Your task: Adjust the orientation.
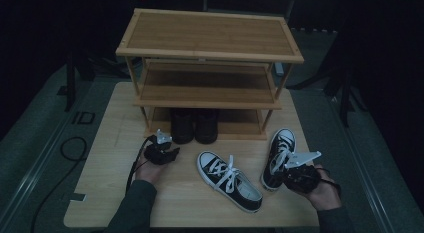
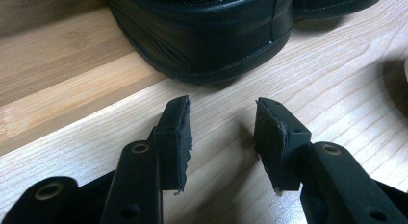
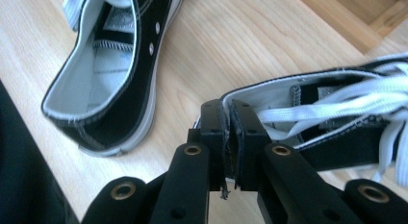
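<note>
- Right gripper (image 3: 228,137): jaws clamped on heel collar of right sneaker (image 1: 278,158), near the table's (image 1: 100,193) right edge.
- Left gripper (image 2: 221,132): jaws apart, empty, facing black shoe (image 2: 207,36) at the rack's (image 1: 210,48) bottom shelf.
- Second sneaker (image 1: 229,180) lies mid-table toward the front edge.

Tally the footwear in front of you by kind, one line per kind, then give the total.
Black-and-white sneakers: 2, the one on the table and the one in the right gripper.
Plain black shoes: 2, a left one and a right one, side by side on the rack's bottom shelf.
Total: 4
</note>
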A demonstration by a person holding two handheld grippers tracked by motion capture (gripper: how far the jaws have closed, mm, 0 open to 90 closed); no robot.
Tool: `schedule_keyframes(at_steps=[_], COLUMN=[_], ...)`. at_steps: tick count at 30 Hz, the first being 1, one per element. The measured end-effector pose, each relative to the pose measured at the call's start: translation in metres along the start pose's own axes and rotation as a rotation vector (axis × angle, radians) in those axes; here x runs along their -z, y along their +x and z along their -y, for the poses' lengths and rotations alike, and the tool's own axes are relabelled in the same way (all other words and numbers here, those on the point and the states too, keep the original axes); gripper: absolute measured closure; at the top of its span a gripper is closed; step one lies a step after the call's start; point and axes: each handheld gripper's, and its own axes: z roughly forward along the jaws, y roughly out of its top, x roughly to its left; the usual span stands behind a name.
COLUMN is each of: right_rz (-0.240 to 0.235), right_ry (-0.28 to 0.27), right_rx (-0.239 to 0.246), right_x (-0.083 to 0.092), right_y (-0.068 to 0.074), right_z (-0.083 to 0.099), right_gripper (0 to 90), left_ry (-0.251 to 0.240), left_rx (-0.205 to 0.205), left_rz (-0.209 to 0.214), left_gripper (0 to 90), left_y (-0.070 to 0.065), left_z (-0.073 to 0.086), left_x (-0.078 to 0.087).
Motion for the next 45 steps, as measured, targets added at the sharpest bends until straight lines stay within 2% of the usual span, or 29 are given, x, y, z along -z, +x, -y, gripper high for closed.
schedule_keyframes(at_steps=[10,15,16,20,25,27,29,30,31,32,37,40,45], right_rz=[0.0,-0.008,-0.01,-0.017,0.055,0.111,0.141,0.141,0.175,0.175,0.235,0.247,0.285], right_ry=[0.018,0.021,0.012,-0.038,-0.037,-0.019,-0.012,-0.012,0.011,0.011,0.042,0.036,0.016], right_rx=[-0.014,-0.011,-0.003,-0.019,-0.083,-0.109,-0.13,-0.13,-0.141,-0.141,-0.171,-0.185,-0.244], right_x=[0.016,0.017,0.017,0.022,0.021,0.017,0.013,0.013,0.008,0.008,-0.001,-0.001,0.003], right_y=[-0.007,-0.006,-0.006,-0.009,-0.018,-0.021,-0.023,-0.023,-0.025,-0.025,-0.03,-0.032,-0.04], right_z=[0.019,0.017,0.016,0.012,0.01,0.009,0.009,0.009,0.009,0.009,0.01,0.012,0.015], right_gripper=[83.7,81.2,79.7,73.1,72.8,72.8,72.3,72.3,71.1,71.1,70.0,70.0,71.5], left_ry=[0.0,0.0,-0.001,-0.002,-0.002,-0.002,-0.002,-0.002,-0.002,-0.002,-0.002,-0.003,-0.002], left_rx=[-0.001,0.0,-0.001,-0.001,0.0,0.001,0.001,0.001,0.0,0.0,0.0,-0.001,-0.001], left_rz=[0.001,0.0,0.0,0.002,0.0,-0.001,-0.002,-0.002,-0.001,-0.001,-0.001,0.0,-0.001], left_gripper=[56.9,56.9,56.9,56.9,56.9,56.8,56.9,56.8,56.8,56.8,56.8,56.8,56.8], left_y=[0.0,0.0,0.0,0.0,0.0,0.0,0.0,0.0,0.0,0.0,0.0,0.0,0.0], left_z=[0.0,0.0,0.0,0.0,0.0,0.0,0.0,0.0,0.0,0.0,0.0,0.0,0.0], left_x=[0.0,0.0,0.0,0.0,0.0,0.0,0.0,0.0,0.0,0.0,0.0,0.0,0.0])
